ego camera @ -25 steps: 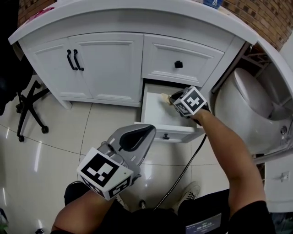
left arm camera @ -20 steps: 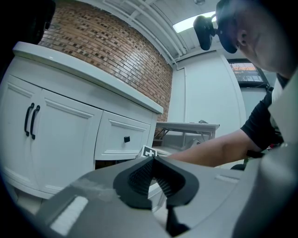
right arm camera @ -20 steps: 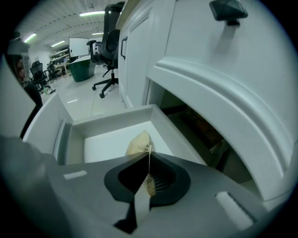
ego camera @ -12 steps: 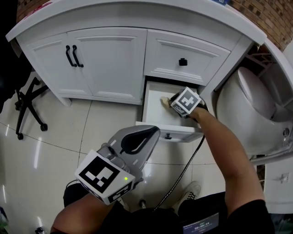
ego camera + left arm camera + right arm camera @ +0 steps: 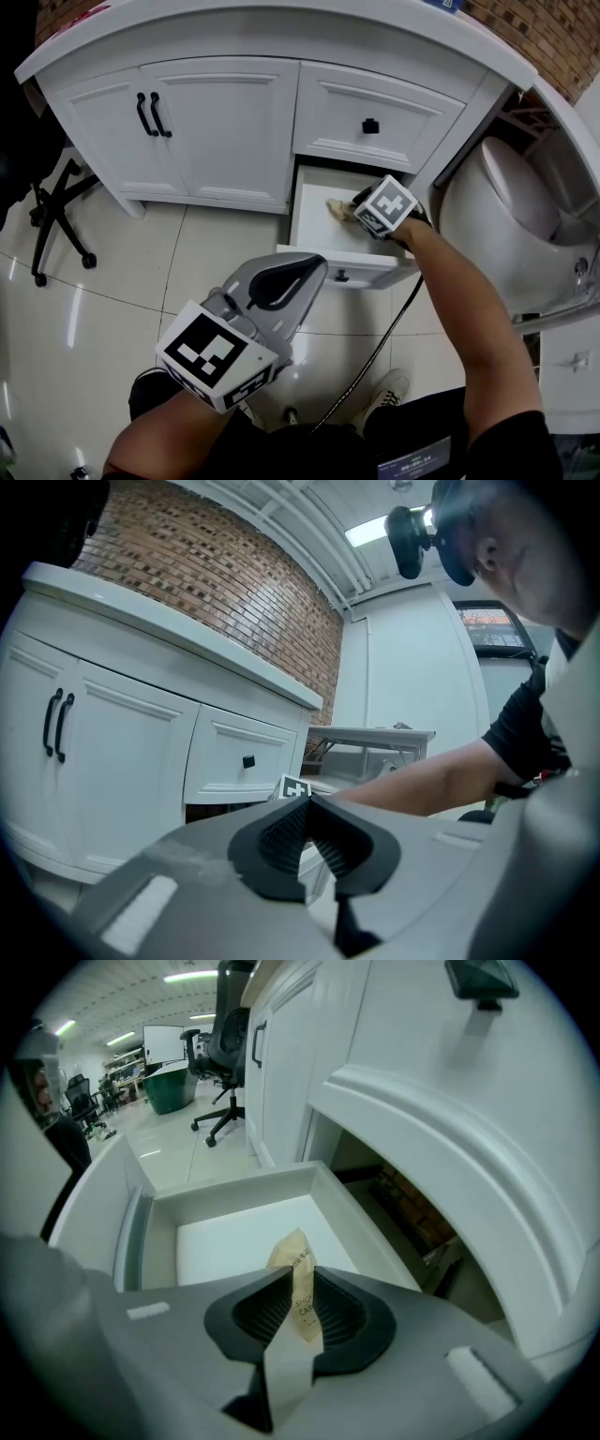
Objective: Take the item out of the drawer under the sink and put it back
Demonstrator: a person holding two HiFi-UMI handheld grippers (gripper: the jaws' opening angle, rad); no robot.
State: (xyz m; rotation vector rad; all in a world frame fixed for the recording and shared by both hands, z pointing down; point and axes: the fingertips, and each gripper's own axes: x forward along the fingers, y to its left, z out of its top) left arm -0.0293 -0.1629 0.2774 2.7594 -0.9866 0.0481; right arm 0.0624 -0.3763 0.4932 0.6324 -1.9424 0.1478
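Packet (image 5: 302, 1312): a small beige paper sachet with some print, pinched between the jaws of the right claw (image 5: 298, 1283). Its top stands out past the tips and its lower end hangs back behind the pads.
Right claw: closed on the packet and pointing down into the drawer. As far as I can judge, the tips are above the drawer floor and not touching it.
Drawer (image 5: 225, 1241): pulled out, directly below and ahead of the claw. Its white walls are on both sides of the tips.
Cabinet frame (image 5: 441, 1176): just beside and above the claw, it hangs over the back part of the drawer.
Upper drawer (image 5: 370, 117): beyond the claw and higher, shut, with a black knob.
Cabinet doors (image 5: 187, 131): well to the left of the claw, both shut.
Risk: the jaws hold only the thin middle of a soft packet, so I think it can slide out or turn if the grip loosens. A quick lift could knock the claw on the overhanging frame, and a low sweep could catch the packet's end on the drawer wall.
Right arm (image 5: 459, 300): stretched forward and down, with the forearm almost straight and the wrist over the right part of the drawer.
Left claw (image 5: 307, 832): jaws together with nothing between them. It is held low near the person's body, well behind the right claw, and aimed toward the cabinet.
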